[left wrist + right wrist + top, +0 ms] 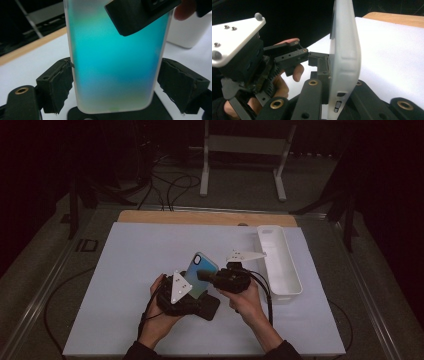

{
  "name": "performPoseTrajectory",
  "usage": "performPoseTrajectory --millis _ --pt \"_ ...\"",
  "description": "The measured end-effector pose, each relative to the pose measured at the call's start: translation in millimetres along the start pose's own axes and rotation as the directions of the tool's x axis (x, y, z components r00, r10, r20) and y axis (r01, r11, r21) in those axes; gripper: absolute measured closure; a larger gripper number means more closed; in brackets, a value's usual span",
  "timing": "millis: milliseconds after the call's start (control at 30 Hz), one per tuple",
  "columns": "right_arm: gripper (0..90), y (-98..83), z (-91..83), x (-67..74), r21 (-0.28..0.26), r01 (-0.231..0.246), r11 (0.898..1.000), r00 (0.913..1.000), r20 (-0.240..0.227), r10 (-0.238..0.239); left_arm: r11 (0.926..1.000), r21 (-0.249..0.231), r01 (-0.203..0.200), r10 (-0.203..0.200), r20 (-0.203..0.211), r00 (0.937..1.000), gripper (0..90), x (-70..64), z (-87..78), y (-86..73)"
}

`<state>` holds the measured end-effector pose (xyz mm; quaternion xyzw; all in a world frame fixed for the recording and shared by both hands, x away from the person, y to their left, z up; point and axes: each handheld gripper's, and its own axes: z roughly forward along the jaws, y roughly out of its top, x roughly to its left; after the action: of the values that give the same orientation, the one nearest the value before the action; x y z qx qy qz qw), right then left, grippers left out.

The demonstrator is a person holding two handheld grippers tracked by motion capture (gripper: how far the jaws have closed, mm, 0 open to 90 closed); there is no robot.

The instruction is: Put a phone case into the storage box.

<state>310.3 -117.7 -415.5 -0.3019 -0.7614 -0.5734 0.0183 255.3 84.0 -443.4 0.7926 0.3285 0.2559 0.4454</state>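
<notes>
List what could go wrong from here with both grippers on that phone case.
1. The left gripper clamps the phone case across its side edges while the right gripper pinches its rim; pulling against each other may bend or tear the case.
2. The case stands tilted above the black phone; if either grip slips it could spring away.
3. The white tray sits close beside the right hand and could get bumped.

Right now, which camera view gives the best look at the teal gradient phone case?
The left gripper view: the teal gradient phone case faces it flat. The high view shows it small; the right gripper view shows its edge.
</notes>
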Motion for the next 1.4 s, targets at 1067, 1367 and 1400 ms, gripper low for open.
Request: performPoseTrajectory --millis 1067,1367,1400 --pt "86.2 -1.4 -22.8 3.1 -0.003 0.130 0.991 0.9826 -0.133 -0.130 0.9949 0.048 0.089 -0.100 0.349 0.9317 4.7 21.9 -4.9 -7.5" --pt "86.2 0.0 -18.7 9.6 0.008 0.177 0.984 0.9606 -0.219 -0.171 0.9969 0.044 0.065 -0.078 0.464 0.8826 35.0 20.0 -5.2 -9.6" --pt "86.2 -0.1 -18.4 9.9 0.010 0.182 0.983 0.9578 -0.228 -0.174 0.9971 0.043 0.063 -0.075 0.468 0.8803 38.7 20.2 -5.3 -9.9"
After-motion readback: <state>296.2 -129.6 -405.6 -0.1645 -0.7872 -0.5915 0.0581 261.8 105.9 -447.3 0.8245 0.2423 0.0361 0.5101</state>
